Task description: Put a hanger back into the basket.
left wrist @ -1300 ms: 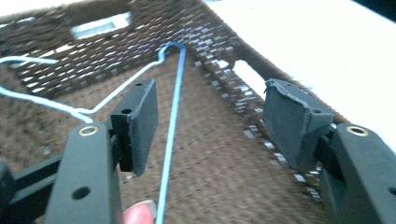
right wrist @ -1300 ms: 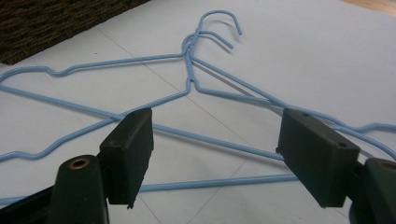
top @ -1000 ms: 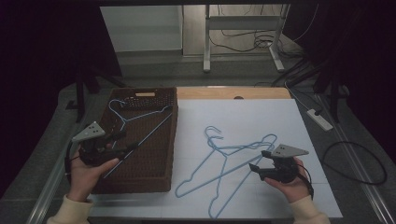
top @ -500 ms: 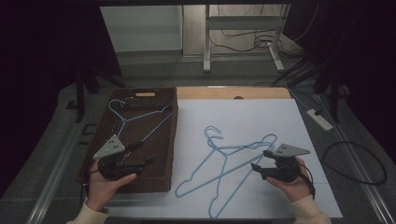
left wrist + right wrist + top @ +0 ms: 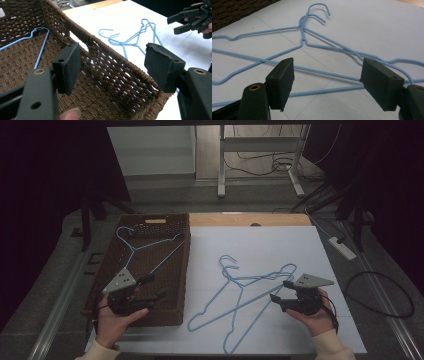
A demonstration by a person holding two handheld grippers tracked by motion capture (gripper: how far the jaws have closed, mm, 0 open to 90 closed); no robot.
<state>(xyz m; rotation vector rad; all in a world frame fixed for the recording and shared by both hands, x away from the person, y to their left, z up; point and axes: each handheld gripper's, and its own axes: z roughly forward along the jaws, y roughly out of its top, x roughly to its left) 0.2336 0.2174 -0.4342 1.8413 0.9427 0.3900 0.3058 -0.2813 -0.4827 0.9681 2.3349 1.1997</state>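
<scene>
Right gripper (image 5: 278, 291), jaws apart, is hovering just right of the crossed hangers (image 5: 239, 292); left gripper (image 5: 155, 287), also agape, is idling over basket (image 5: 186, 265).

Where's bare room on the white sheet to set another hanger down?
Free: the white sheet behind the two crossed hangers, up to the wooden strip. Crowded: its near middle, where those hangers sprawl between the basket and the right claw.

Blue wire hangers (image 5: 245, 292) — overlapping, flat
</scene>
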